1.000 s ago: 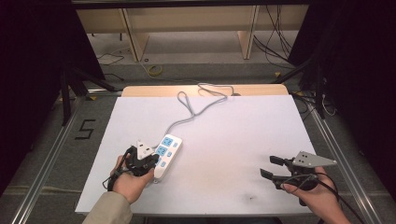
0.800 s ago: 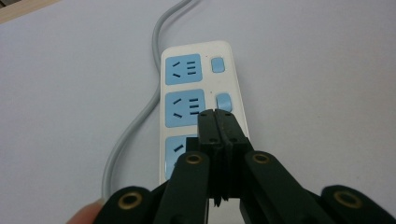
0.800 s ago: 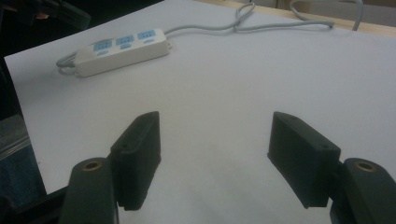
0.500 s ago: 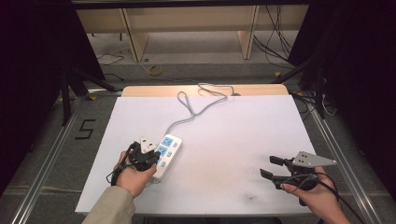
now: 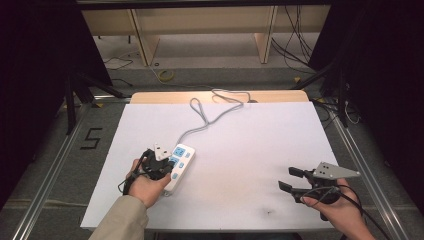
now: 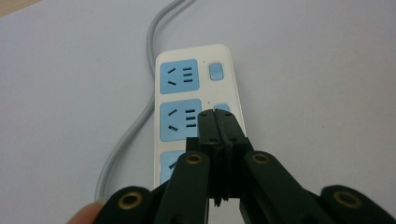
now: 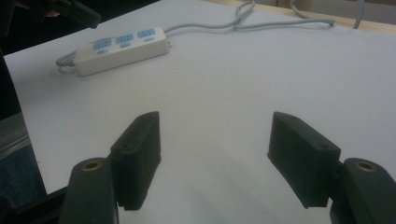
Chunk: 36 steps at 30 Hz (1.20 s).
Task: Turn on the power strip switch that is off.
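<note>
A white power strip point(image 5: 178, 166) with blue sockets is lying on the white table point(image 5: 250, 150), directly under the tip of the left gripper point(image 5: 167, 161), which the person's left hand point(image 5: 145, 184) is holding over the strip's middle. In the left gripper view the two black jaws are pressing flat against each other with nothing between them, and their joined tip point(image 6: 218, 122) is sitting over the strip point(image 6: 194, 93) just beside the middle socket, next to the small blue switch on that socket's right; whether the tip is touching the strip's face I cannot tell. One socket is showing ahead of the tip, another is lying partly hidden beneath the jaws, and the strip's grey cord point(image 6: 135, 121) is running off to the left of the jaws and away beyond the strip's far end. The right gripper point(image 5: 291, 179) is hovering well apart from the strip, held by the right hand point(image 5: 332, 207) near the table's right edge with its jaws spread wide and nothing in them. In the right gripper view the strip point(image 7: 119, 44) is lying far ahead and to the left of the open jaws, with its cord point(image 7: 243, 21) looping across the far side of the table
</note>
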{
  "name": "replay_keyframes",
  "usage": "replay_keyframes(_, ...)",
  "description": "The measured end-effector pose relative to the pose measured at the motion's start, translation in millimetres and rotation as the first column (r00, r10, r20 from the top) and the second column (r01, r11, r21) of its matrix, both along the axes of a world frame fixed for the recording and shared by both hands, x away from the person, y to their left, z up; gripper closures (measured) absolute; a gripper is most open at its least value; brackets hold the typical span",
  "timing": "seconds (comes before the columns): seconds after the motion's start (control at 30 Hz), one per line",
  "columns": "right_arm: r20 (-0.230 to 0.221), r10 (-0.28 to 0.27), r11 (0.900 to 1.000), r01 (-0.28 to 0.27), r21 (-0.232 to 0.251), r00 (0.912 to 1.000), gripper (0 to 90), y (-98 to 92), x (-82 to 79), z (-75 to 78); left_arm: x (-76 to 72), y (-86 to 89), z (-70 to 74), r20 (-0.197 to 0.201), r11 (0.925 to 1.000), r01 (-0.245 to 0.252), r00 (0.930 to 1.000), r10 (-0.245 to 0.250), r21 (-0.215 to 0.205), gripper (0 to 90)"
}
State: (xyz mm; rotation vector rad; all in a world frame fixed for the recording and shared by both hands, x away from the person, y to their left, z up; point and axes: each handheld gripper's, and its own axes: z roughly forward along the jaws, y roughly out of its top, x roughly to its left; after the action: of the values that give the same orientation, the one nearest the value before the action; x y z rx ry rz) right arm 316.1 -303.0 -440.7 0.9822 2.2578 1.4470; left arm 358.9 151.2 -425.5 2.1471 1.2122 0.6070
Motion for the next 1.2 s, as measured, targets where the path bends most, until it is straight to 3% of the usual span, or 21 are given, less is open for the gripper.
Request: replay_keyframes(1.2,-0.003,0.0,1.0,0.0,0.0,1.0,34.6,-0.4,0.1,-0.3,18.6,-6.8,0.2,-0.063,0.9998,-0.018,0.9978,0.017,-0.008,89.9)
